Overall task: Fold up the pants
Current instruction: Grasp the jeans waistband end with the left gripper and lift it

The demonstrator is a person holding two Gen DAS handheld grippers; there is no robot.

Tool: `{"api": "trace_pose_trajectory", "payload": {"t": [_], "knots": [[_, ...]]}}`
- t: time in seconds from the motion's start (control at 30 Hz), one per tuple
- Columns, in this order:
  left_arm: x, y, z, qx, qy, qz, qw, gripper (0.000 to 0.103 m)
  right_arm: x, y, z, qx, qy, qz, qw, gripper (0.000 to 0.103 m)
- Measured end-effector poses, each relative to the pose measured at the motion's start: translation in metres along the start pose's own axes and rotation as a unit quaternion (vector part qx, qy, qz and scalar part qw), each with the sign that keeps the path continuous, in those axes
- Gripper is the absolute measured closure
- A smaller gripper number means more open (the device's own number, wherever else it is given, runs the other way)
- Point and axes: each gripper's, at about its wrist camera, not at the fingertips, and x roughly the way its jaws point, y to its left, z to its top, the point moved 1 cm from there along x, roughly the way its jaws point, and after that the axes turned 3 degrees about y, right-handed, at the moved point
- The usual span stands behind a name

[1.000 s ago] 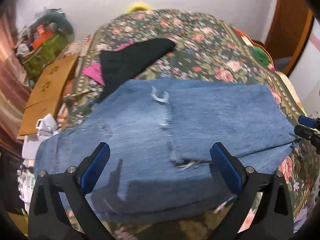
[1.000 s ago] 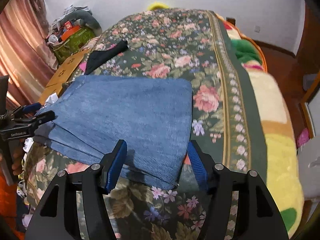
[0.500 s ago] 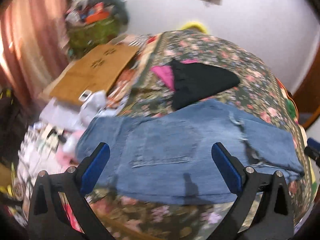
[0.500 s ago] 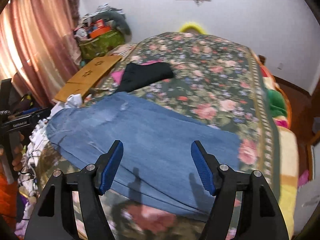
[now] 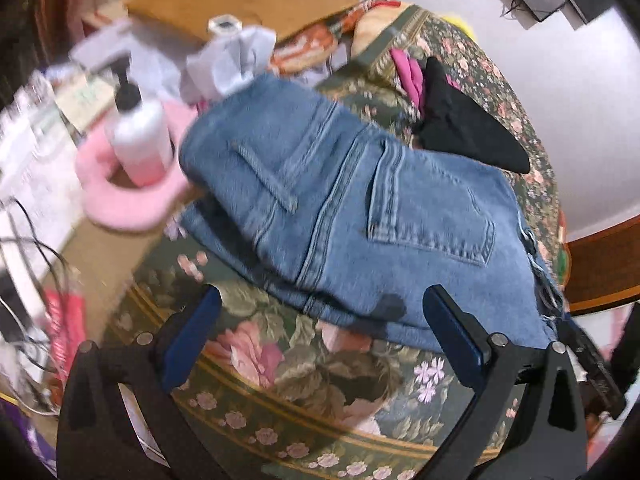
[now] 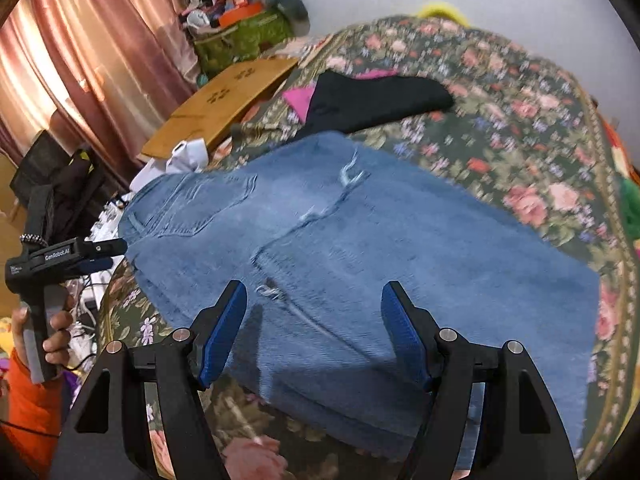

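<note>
Blue jeans lie folded lengthwise on the floral bed cover, waist end with a back pocket at the bed's left edge. My left gripper hovers open just before the near edge of that waist end, nothing between its fingers. In the right wrist view the jeans stretch from left to right, with a frayed rip near the middle. My right gripper stands open above their near edge, holding nothing. The left gripper shows there at the far left, held by a hand beside the waistband.
A black garment over a pink cloth lies behind the jeans. Past the bed's left edge are a wooden board, a white pump bottle, a pink fluffy thing, papers and cables. A curtain hangs at the left.
Both grippers have travelled left along the jeans. The left one rolled and now faces the waist end at the bed's edge; the right went from the hem end to the middle, jaws slightly wider.
</note>
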Motion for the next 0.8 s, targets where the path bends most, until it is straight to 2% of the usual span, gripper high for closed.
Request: {"api": "trace_pose_trajectory", "payload": {"t": [0.1,0.3,0.37,0.43,0.47,0.5,0.57,0.7,0.8], "knots": [[0.016,0.012,-0.001,-0.030,0.027,-0.037,0.9985,0.000,0.003,0.006,-0.003,-0.011,-0.004,-0.016,1.000,0.034],[0.035,0.022,0.011,-0.057,0.033,-0.109,0.9919,0.001,0.005,0.010,-0.003,-0.031,0.003,-0.026,0.999,0.033],[0.042,0.025,0.021,-0.065,0.037,-0.124,0.9894,0.001,0.006,0.010,-0.003,-0.031,0.003,-0.025,0.999,0.033],[0.045,0.027,0.029,-0.069,0.034,-0.130,0.9885,0.006,0.006,0.009,-0.004,-0.030,0.002,-0.024,0.999,0.033],[0.044,0.029,0.033,-0.072,0.032,-0.124,0.9892,0.018,0.006,0.009,-0.004,-0.029,0.001,-0.024,0.999,0.033],[0.045,0.028,0.039,-0.067,0.029,-0.100,0.9922,0.034,0.005,0.009,-0.004,-0.027,0.000,-0.022,0.999,0.033],[0.043,0.026,0.043,-0.057,0.020,-0.057,0.9966,0.051,0.004,0.009,-0.003,-0.025,0.002,-0.019,0.999,0.033],[0.030,0.005,0.047,-0.013,-0.020,0.005,0.9997,0.066,-0.015,0.001,-0.002,-0.009,0.000,0.001,1.000,0.035],[0.012,-0.019,0.049,0.028,-0.064,0.048,0.9964,0.072,-0.038,-0.012,-0.007,0.014,-0.019,0.002,1.000,0.035]]}}
